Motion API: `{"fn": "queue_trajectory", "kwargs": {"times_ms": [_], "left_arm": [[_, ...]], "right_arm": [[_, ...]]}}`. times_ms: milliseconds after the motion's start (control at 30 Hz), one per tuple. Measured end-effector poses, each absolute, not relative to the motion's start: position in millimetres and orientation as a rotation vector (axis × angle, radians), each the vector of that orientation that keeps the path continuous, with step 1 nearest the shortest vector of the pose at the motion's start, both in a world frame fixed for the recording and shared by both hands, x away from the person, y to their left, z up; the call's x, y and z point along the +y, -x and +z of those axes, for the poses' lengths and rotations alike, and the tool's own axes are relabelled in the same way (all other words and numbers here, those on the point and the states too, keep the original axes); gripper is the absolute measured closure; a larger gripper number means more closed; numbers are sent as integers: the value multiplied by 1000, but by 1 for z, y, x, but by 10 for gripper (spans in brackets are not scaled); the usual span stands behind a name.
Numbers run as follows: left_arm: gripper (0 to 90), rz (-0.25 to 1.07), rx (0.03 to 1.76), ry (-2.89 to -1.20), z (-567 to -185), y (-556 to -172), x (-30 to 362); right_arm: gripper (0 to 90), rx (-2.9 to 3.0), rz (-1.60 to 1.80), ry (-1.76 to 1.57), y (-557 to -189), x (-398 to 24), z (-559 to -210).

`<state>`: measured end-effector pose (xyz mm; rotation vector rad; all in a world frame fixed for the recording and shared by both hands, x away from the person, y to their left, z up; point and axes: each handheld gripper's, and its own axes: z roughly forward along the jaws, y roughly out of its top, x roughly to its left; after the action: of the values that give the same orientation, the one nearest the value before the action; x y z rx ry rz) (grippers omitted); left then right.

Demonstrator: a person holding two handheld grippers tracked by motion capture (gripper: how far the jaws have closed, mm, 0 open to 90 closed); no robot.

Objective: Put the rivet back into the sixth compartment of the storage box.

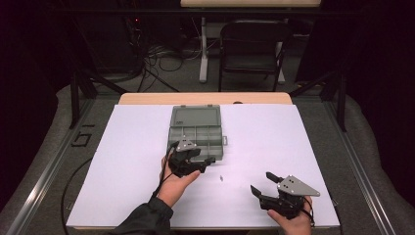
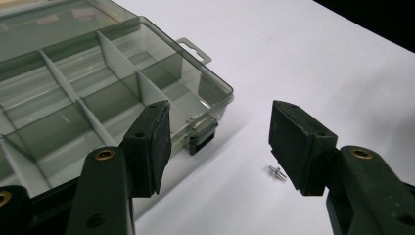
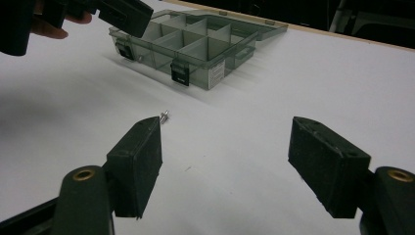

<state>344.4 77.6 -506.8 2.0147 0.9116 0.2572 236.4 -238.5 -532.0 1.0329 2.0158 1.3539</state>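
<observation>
Your left tool (image 1: 204,163) and right tool (image 1: 264,183) both gape empty; the screw (image 1: 221,178) lies mid-frame, outside the open organizer box (image 1: 196,132).

A white-topped table (image 1: 127,161) bears an open compartment box (image 1: 195,131) and a small screw (image 1: 221,178).

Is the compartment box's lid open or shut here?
Open: the compartment box has its lid folded back flat, dividers exposed.
</observation>
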Motion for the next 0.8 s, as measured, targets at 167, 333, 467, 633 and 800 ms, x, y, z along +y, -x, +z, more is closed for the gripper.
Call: {"fn": "queue_trajectory", "kwargs": {"times_ms": [167, 333, 467, 633, 800], "left_arm": [[419, 245, 888, -2026, -510, -341, 72], [422, 231, 884, -2034, -515, -337, 66], [425, 227, 869, -2053, -519, -335, 60], [444, 207, 856, -2069, -524, -333, 53], [499, 193, 848, -2095, -533, -331, 48]], "right_arm": [[283, 2016, 1352, -1034, -236, -238, -532], [283, 2012, 1350, -1035, -236, -239, -531], [283, 2014, 1352, -1033, -236, -239, -531], [283, 2011, 1358, -1036, -236, -239, -531], [283, 2012, 1356, -1031, -236, -239, -531]]}}
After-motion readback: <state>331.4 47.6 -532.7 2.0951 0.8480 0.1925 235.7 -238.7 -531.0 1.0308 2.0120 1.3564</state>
